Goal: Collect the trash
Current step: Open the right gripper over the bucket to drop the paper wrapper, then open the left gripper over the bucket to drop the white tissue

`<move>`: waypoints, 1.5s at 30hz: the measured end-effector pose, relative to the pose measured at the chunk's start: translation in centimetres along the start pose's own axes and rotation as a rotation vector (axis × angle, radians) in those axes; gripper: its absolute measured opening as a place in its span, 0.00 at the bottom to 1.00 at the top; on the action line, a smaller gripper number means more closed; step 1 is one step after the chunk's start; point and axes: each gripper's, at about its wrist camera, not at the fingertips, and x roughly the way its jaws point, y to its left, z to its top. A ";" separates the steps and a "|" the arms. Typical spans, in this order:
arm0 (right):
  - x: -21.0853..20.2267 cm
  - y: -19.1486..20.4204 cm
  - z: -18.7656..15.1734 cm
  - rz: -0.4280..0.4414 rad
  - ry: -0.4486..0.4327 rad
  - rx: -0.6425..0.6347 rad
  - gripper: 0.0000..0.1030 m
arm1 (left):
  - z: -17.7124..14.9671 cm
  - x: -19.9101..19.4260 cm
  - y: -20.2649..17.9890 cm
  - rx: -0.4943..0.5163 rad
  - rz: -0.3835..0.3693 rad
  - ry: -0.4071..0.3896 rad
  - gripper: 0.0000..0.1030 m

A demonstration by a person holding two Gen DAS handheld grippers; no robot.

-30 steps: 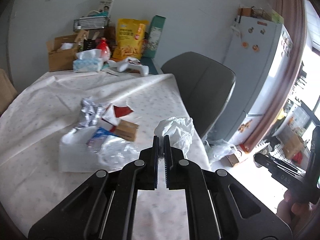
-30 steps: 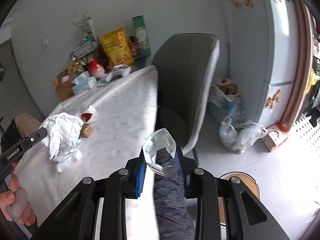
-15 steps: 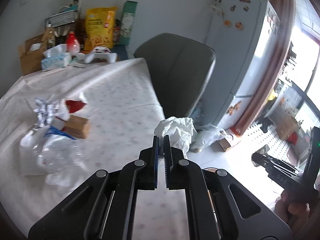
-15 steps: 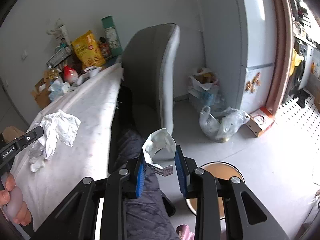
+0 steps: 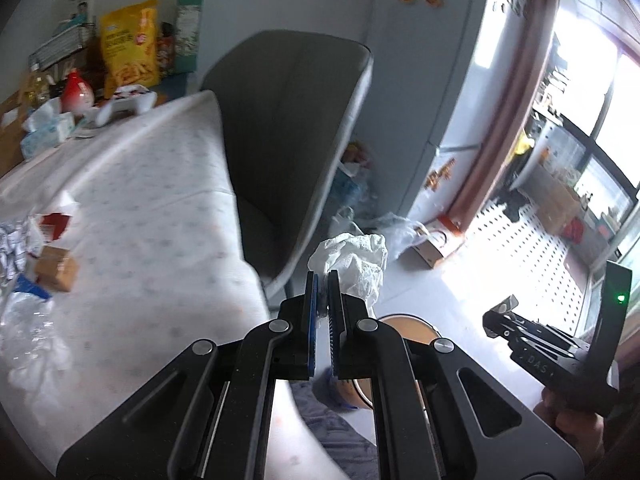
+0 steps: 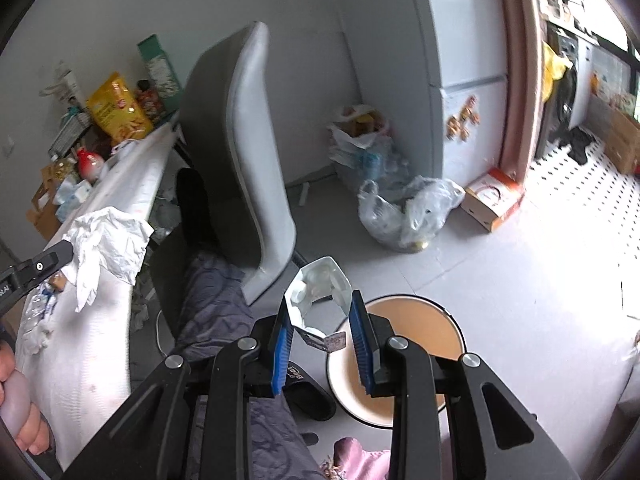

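Note:
My left gripper (image 5: 322, 280) is shut on a crumpled white tissue (image 5: 354, 262), held past the table's right edge above the floor; the same tissue (image 6: 106, 242) shows at the left of the right wrist view. My right gripper (image 6: 320, 310) is shut on a squashed white carton (image 6: 320, 288) with an open top. It hangs just above a round bin (image 6: 416, 328) with a tan inside on the floor. That bin (image 5: 408, 326) peeks out behind the left fingers. More trash (image 5: 44, 264) lies on the table: a small brown box, a red-white wrapper, clear plastic.
A grey chair (image 6: 240, 152) stands between table and bin. The person's leg in dark trousers (image 6: 216, 304) and a black slipper (image 6: 308, 392) are beside the bin. Plastic bags (image 6: 404, 212), a small box (image 6: 494, 198) and a fridge (image 6: 456, 60) stand further back. A white cloth covers the table (image 5: 160, 208).
Both grippers swung right off the table and sank toward the floor, each keeping its load. The round bin has come into view under the right gripper and behind the left one.

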 end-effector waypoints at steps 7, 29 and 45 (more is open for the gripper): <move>2.5 -3.6 0.2 -0.024 0.014 0.074 0.42 | 0.3 2.6 -2.5 0.043 -0.017 0.052 0.06; -4.8 -15.4 0.8 -0.165 -0.147 0.331 0.90 | -1.7 13.3 -14.5 0.214 -0.204 0.326 0.25; -4.3 -11.1 1.5 -0.100 -0.132 0.254 0.93 | 1.2 6.0 -9.2 0.135 -0.144 0.141 0.91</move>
